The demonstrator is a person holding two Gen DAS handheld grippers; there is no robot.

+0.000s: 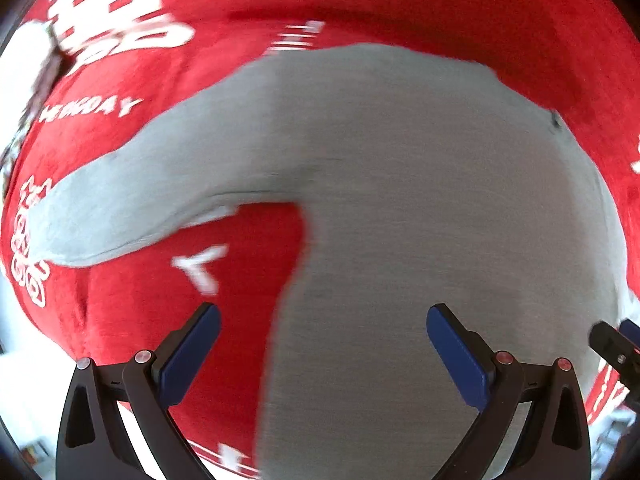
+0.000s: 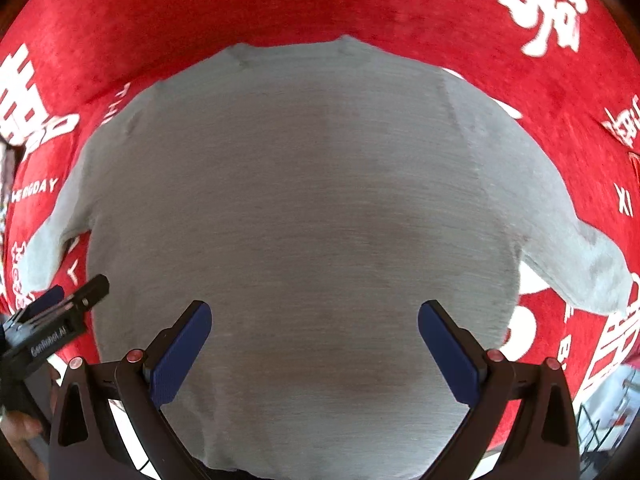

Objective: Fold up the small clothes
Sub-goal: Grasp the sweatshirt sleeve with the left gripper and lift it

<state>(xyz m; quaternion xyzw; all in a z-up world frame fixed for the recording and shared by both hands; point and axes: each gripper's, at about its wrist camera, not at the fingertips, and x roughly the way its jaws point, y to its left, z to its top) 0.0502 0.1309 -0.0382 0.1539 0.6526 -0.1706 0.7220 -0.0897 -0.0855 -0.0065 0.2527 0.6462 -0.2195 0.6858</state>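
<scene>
A small grey long-sleeved top (image 2: 304, 208) lies flat on a red cloth, neckline far, both sleeves spread out to the sides. My right gripper (image 2: 314, 340) hovers open over the lower middle of the top, nothing between its blue pads. My left gripper (image 1: 322, 344) is open too, above the top's (image 1: 400, 220) left side near the armpit, with the left sleeve (image 1: 132, 200) stretching away to the left. The left gripper (image 2: 76, 300) also shows at the left edge of the right wrist view, and the right gripper (image 1: 616, 344) at the right edge of the left wrist view.
The red cloth (image 2: 320, 4) with white lettering and characters covers the table all around the top. A white floor or surface (image 1: 24, 392) shows past the cloth's near edge. Part of a hand (image 2: 20, 432) appears at lower left in the right wrist view.
</scene>
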